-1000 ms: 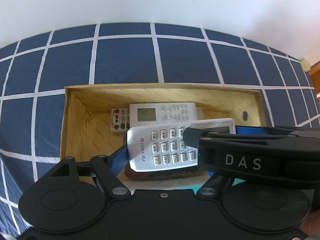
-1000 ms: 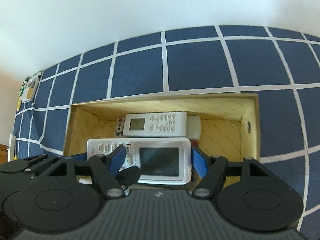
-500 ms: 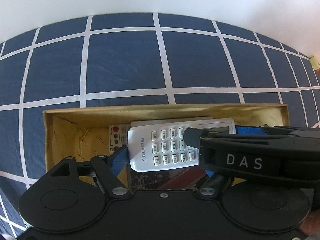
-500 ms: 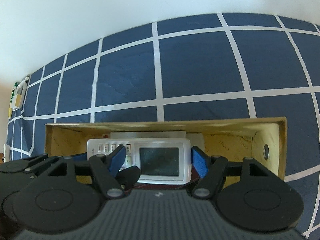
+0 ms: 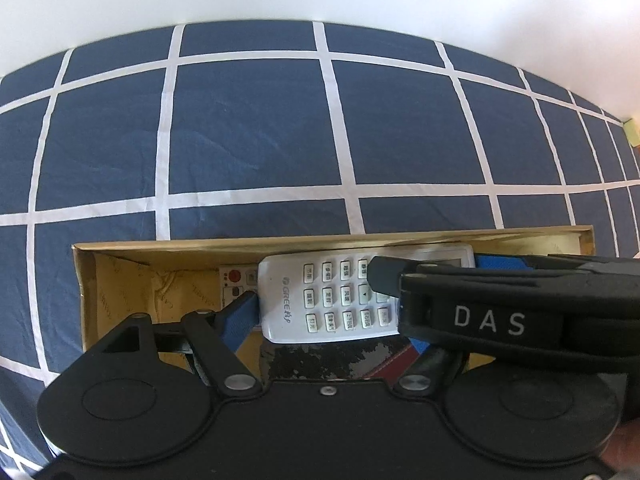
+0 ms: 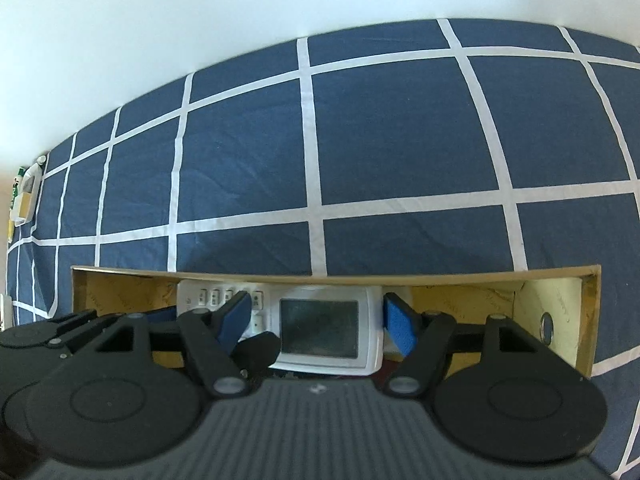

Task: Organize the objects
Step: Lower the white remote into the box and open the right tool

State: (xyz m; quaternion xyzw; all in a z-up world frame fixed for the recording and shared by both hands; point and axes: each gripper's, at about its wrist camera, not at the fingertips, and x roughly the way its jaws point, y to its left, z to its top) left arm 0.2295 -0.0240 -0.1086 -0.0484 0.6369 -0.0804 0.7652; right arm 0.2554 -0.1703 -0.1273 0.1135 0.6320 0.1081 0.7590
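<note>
While both grippers (image 5: 336,304) (image 6: 316,320) clamp the remote (image 5: 332,300), box (image 5: 280,242) walls crowd it.

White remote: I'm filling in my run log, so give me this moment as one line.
held: white remote | by: left gripper and right gripper, both shut on it | place: inside cardboard box | below: another remote

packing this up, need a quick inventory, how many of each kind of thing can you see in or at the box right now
White rectangular plastic remote with a grey screen, held over the box: 1
White remote with a red button, lying in the box, mostly hidden: 1
Open yellow-lined cardboard box: 1
Black hand-held gripper with blue pads: 2 (left, right)
Total: 5
</note>
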